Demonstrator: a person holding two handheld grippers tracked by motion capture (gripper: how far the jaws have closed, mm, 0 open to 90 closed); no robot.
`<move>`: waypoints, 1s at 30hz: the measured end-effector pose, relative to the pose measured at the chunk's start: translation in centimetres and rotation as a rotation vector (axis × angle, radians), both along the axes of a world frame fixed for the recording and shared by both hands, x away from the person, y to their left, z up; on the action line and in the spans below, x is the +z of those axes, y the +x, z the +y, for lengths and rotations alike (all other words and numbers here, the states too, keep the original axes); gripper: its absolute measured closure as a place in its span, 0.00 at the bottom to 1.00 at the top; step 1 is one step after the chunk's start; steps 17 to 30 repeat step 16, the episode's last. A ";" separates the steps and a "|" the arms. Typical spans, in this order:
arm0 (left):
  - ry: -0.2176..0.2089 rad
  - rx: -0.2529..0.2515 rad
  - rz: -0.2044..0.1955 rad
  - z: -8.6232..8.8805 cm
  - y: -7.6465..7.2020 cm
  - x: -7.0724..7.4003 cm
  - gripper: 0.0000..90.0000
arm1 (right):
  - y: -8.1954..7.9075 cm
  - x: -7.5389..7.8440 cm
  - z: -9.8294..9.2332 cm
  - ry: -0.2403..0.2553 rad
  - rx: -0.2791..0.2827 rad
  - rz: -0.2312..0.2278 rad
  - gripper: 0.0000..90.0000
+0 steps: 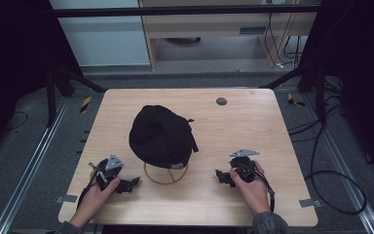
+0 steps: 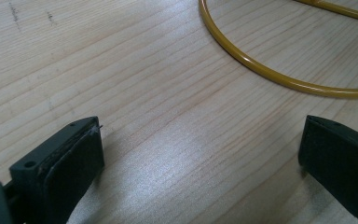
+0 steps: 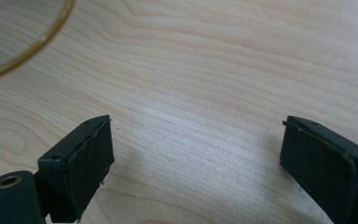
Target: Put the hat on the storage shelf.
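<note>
Two grippers low in the frame, both gaping with nothing between the jaws. Black cap (image 1: pixel 161 136) perched mid-frame on a yellow wire stand (image 1: pixel 165 175), ring base flat on the wooden table (image 1: pixel 253 122). Left gripper (image 1: pixel 132 183) at lower left, jaws aimed right toward the ring; right gripper (image 1: pixel 222 177) at lower right, jaws aimed left. Cap up and inward from each, brim edge facing the bottom of the frame. Left looks a touch nearer the ring. In the left gripper view, ring (image 2: pixel 270 74) curving across the upper right; in the right gripper view, ring (image 3: pixel 32 46) just clipping the upper left
</note>
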State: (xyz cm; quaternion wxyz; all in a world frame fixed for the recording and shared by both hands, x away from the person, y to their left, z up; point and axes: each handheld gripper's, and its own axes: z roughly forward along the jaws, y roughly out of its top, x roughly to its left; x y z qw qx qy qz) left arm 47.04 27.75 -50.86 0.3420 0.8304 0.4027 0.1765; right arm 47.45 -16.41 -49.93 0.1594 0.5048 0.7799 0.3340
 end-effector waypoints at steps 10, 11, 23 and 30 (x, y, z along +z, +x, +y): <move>0.001 -0.001 0.000 -0.1 0.0 0.0 0.00 | -0.3 -1.2 0.2 -0.051 -0.030 -0.100 0.06; 0.001 -0.001 0.000 -0.1 0.0 0.0 0.00 | -0.3 -1.3 0.2 -0.052 -0.027 -0.101 0.06; 0.002 -0.002 0.001 -0.1 0.0 0.0 0.00 | -0.3 -1.3 0.2 -0.049 -0.028 -0.100 0.06; 0.002 -0.002 0.001 -0.1 0.0 0.0 0.00 | -0.3 -1.3 0.2 -0.049 -0.028 -0.100 0.06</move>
